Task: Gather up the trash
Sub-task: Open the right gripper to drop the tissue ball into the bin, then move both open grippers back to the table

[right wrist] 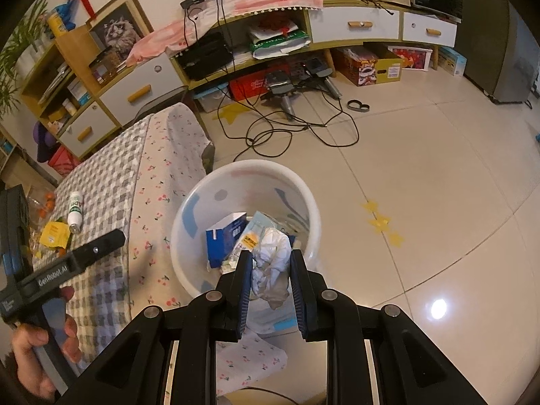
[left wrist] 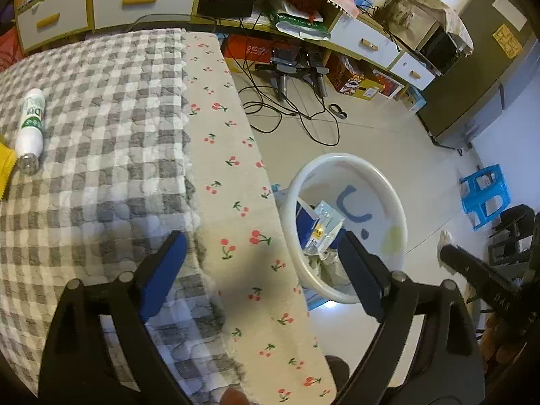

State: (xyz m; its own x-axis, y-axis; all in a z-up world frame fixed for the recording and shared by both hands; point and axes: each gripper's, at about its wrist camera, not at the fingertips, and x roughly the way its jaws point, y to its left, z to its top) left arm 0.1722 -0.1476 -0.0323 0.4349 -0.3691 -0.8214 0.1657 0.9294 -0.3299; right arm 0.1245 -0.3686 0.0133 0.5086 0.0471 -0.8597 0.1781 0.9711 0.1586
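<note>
A white bin (right wrist: 314, 222) stands on the floor beside the cloth-covered table; it also shows in the left wrist view (left wrist: 401, 222). Inside lie a blue box (right wrist: 224, 239) and wrappers. My right gripper (right wrist: 271, 270) is shut on a crumpled white tissue (right wrist: 273, 263) and holds it over the bin's near rim. My left gripper (left wrist: 263, 253) is open and empty above the table's edge. A white bottle (left wrist: 31, 125) lies on the checked cloth at the far left, next to a yellow packet (right wrist: 54, 234); the bottle also shows in the right wrist view (right wrist: 75, 212).
A checked and cherry-print cloth (left wrist: 222, 168) covers the table. Black cables (right wrist: 287, 128) trail over the tiled floor before a low shelf unit (right wrist: 337, 30). A blue stool (left wrist: 486, 192) stands at the right. Oranges (right wrist: 47, 202) sit at the table's far end.
</note>
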